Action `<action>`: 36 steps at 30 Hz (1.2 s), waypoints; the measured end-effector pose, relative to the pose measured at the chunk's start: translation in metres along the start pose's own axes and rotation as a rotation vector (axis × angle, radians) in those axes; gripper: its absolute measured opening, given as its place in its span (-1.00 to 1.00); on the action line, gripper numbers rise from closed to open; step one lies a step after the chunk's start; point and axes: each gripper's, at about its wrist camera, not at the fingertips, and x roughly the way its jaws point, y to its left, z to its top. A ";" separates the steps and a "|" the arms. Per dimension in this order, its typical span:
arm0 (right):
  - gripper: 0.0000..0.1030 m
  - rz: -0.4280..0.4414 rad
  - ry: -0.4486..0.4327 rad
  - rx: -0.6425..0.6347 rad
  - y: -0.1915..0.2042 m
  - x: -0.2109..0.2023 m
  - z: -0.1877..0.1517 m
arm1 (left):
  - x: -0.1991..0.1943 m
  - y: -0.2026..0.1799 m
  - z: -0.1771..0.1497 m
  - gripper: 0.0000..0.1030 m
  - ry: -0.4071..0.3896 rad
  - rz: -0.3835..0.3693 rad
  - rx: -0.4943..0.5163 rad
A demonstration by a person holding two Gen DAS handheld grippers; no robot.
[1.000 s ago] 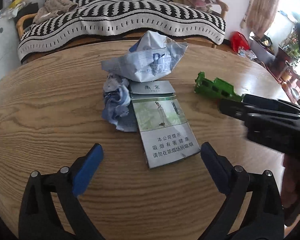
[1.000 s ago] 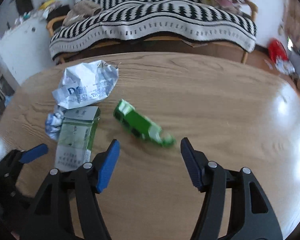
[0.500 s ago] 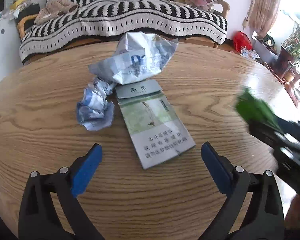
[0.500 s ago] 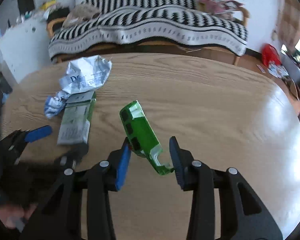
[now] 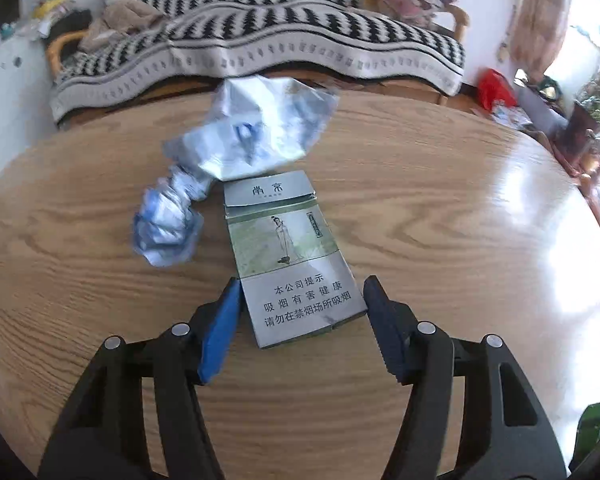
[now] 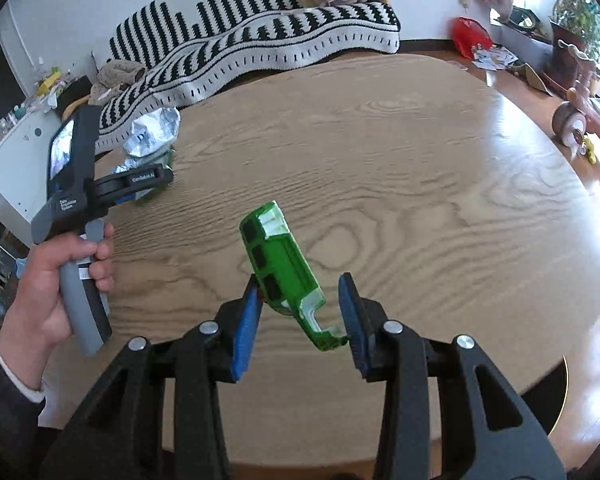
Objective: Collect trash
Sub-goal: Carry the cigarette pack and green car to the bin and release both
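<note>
A grey-green cigarette pack (image 5: 288, 248) lies flat on the round wooden table (image 5: 440, 240). My left gripper (image 5: 302, 284) straddles the pack's near end; its jaws are closing, with the left pad at the pack's edge and the right pad a sliver away. Beyond the pack lie a crumpled white-blue wrapper (image 5: 252, 136) and a small paper ball (image 5: 166, 228). My right gripper (image 6: 300, 284) is shut on a green plastic toy car shell (image 6: 278, 264), tilted and held above the table. The right wrist view shows a hand (image 6: 60, 264) holding the left gripper (image 6: 140, 184) over the trash pile.
A sofa under a black-and-white striped blanket (image 5: 300, 40) stands behind the table. A red bag (image 6: 470, 36) and a toy tricycle (image 6: 580, 100) are on the floor to the right. A white cabinet (image 6: 16, 168) stands at the left.
My right gripper shut on the green car shell, lifted it and swung it right, away from the pile. My left gripper's jaws narrowed from wide open around the cigarette pack.
</note>
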 end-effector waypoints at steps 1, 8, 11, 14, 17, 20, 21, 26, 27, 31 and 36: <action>-0.24 0.000 -0.004 0.004 0.000 -0.004 -0.002 | -0.004 0.002 -0.001 0.17 0.003 -0.008 -0.009; -0.24 -0.011 -0.040 0.070 -0.015 -0.032 -0.017 | -0.064 -0.004 -0.015 0.16 -0.046 -0.059 0.076; -0.24 -0.049 -0.045 0.130 -0.031 -0.043 -0.031 | -0.088 -0.020 -0.030 0.16 -0.057 -0.108 0.140; -0.24 -0.119 -0.058 0.186 -0.054 -0.058 -0.045 | -0.109 -0.053 -0.052 0.16 -0.050 -0.186 0.233; -0.24 -0.198 -0.065 0.257 -0.085 -0.079 -0.060 | -0.125 -0.095 -0.074 0.16 -0.045 -0.266 0.329; -0.24 -0.277 -0.077 0.333 -0.117 -0.104 -0.075 | -0.140 -0.144 -0.102 0.16 -0.037 -0.351 0.437; -0.24 -0.310 -0.074 0.370 -0.130 -0.114 -0.082 | -0.143 -0.156 -0.109 0.16 -0.036 -0.372 0.460; -0.24 -0.401 -0.066 0.515 -0.180 -0.147 -0.115 | -0.157 -0.226 -0.159 0.16 0.012 -0.532 0.616; -0.24 -0.416 -0.067 0.541 -0.189 -0.153 -0.123 | -0.159 -0.236 -0.168 0.16 0.021 -0.560 0.643; -0.24 -0.414 -0.066 0.615 -0.213 -0.161 -0.149 | -0.162 -0.275 -0.199 0.16 0.050 -0.659 0.744; -0.24 -0.387 -0.080 0.682 -0.233 -0.166 -0.163 | -0.154 -0.294 -0.217 0.16 0.074 -0.692 0.791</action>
